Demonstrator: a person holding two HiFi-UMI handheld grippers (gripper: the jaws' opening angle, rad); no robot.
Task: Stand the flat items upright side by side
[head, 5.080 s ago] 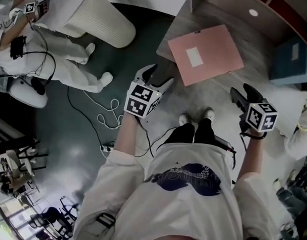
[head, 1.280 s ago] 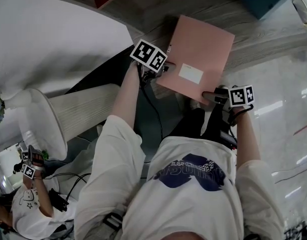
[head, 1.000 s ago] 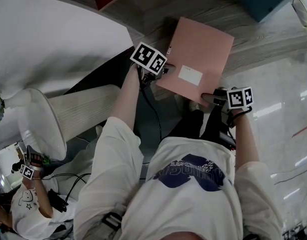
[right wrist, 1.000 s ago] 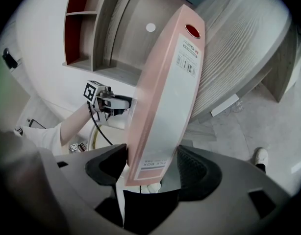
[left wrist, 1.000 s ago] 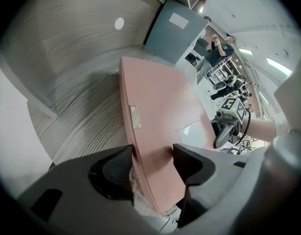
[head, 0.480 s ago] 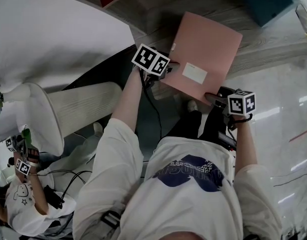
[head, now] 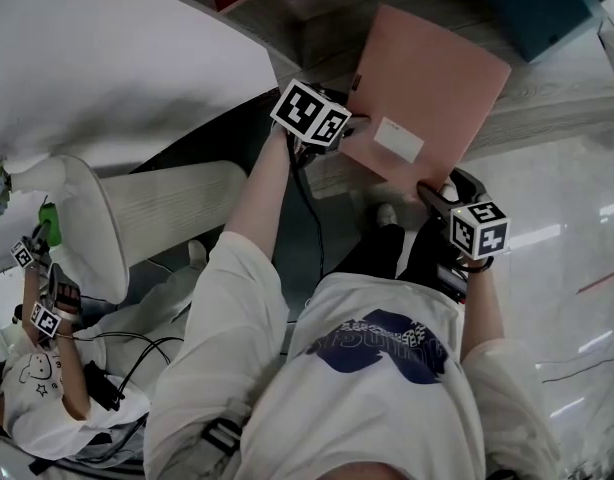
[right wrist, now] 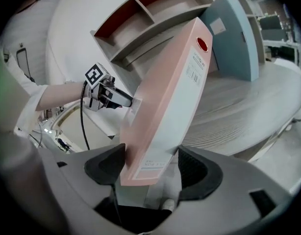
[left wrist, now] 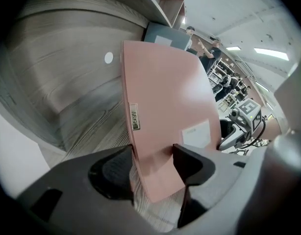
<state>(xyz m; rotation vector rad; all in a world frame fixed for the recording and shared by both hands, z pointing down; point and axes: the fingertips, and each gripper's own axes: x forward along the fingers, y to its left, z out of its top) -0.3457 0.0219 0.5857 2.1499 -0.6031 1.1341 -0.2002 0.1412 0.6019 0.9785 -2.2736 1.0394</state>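
A pink file box tilts up off the wooden desk, held at two corners. My left gripper is shut on its left near corner; in the left gripper view the pink face sits pinched between both pads of that gripper. My right gripper is shut on the right near corner. The right gripper view shows the pale spine with a red dot running up from that gripper, and the left gripper on the far corner. A blue file box lies flat farther back.
A shelf unit with red back panels rises behind the desk, and the blue box leans near it. A white ribbed object stands on the dark floor at left. Another person sits at lower left beside cables.
Both grippers have risen with the pink box. Its near edge has lifted off the desk and it tilts more steeply. The right gripper has rolled.
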